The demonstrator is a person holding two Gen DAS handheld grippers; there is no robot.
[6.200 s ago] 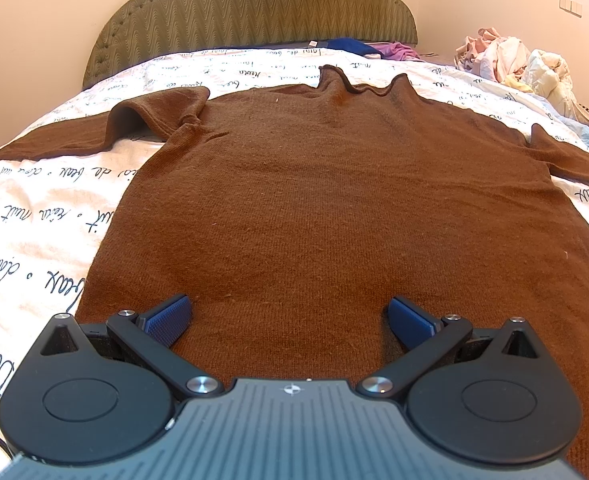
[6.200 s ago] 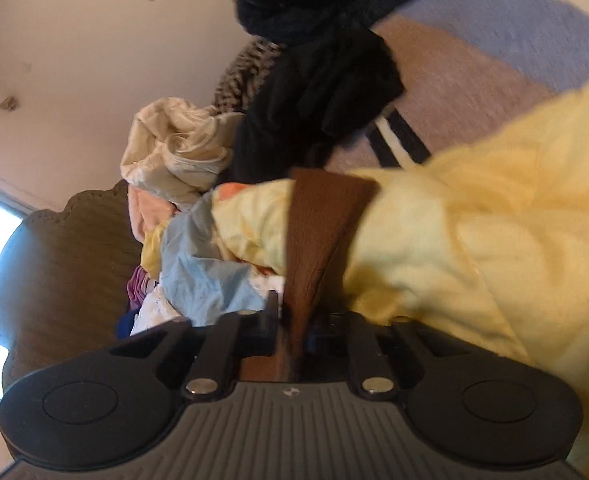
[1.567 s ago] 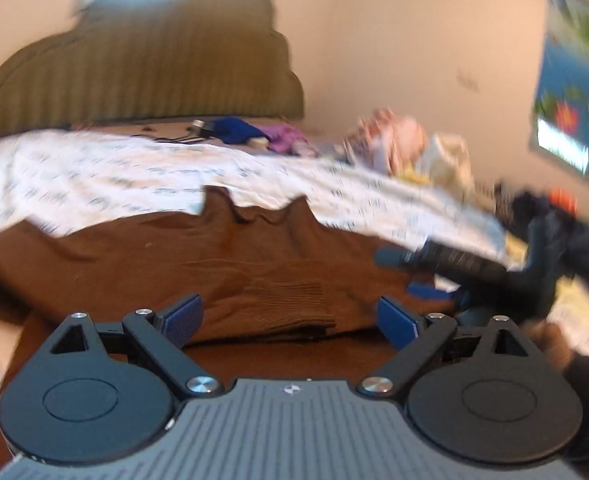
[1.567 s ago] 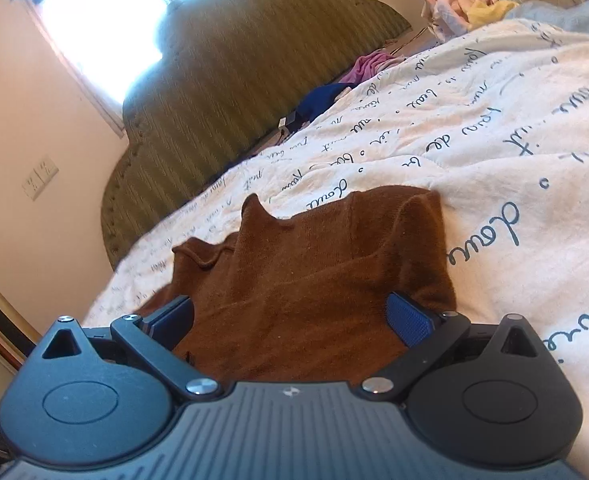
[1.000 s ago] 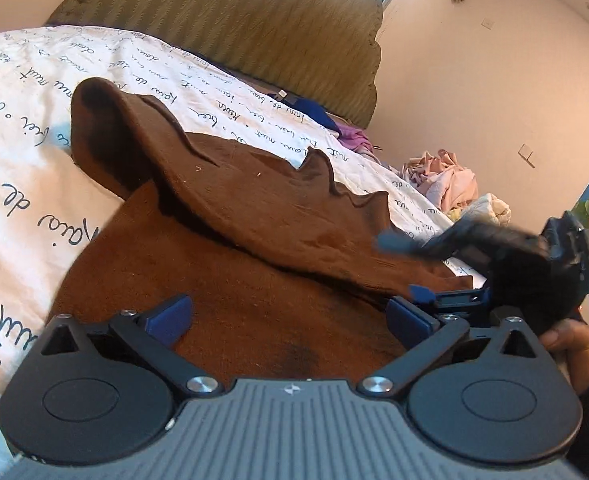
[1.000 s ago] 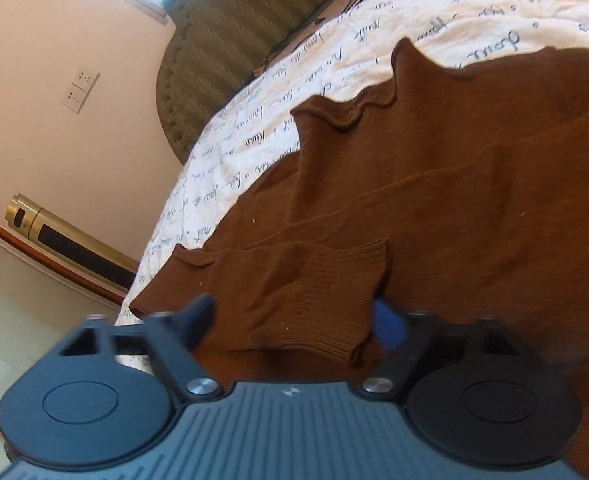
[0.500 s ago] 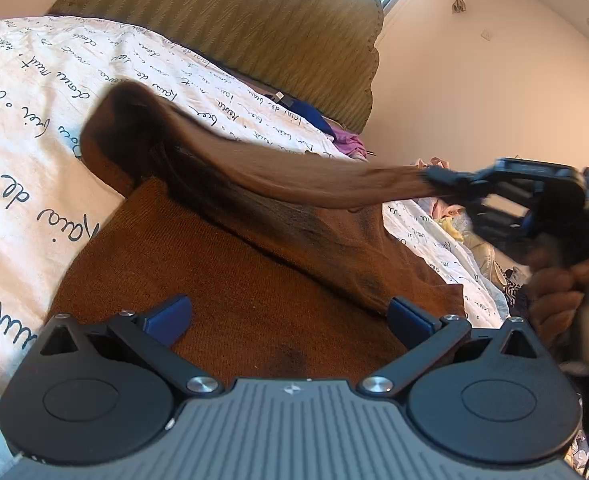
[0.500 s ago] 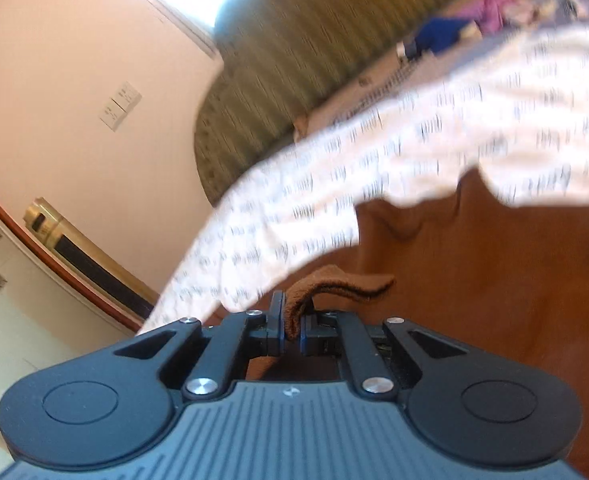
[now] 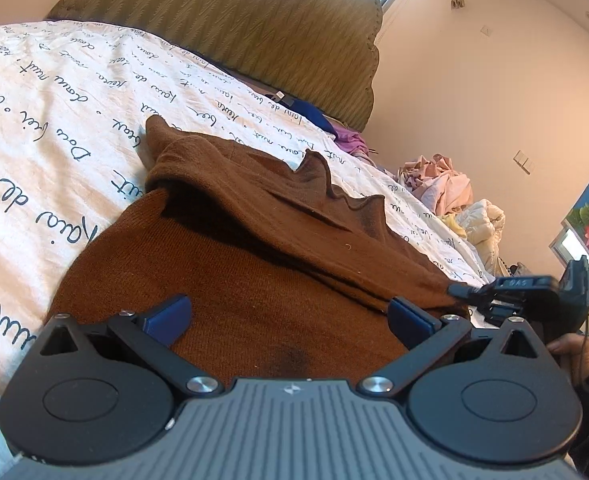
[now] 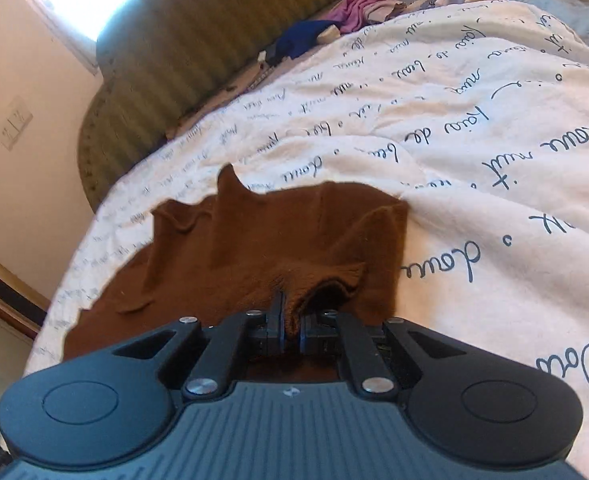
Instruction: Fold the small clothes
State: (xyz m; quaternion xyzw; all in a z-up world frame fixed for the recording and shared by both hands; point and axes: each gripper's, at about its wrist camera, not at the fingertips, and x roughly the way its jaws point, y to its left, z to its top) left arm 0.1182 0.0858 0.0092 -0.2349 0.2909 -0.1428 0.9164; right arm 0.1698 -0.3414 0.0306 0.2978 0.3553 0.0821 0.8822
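A brown knit sweater (image 9: 254, 264) lies on the bed, its left sleeve (image 9: 294, 216) drawn across the chest towards the right side. My left gripper (image 9: 290, 316) is open and empty, low over the sweater's lower body. My right gripper (image 10: 290, 328) is shut on the ribbed sleeve cuff (image 10: 322, 280); it also shows in the left wrist view (image 9: 458, 292) at the sweater's right edge, pulling the sleeve taut. The collar (image 10: 222, 196) points towards the headboard.
The white duvet with black script (image 9: 54, 120) covers the bed. An olive padded headboard (image 9: 230, 20) stands behind. Blue and purple clothes (image 10: 322, 24) lie by it, and a heap of pale clothes (image 9: 450, 188) sits at the far right.
My right gripper has carried the sleeve cuff across the sweater to its right side and lowered it, so the sleeve now lies stretched over the chest. My left gripper has stayed open in place.
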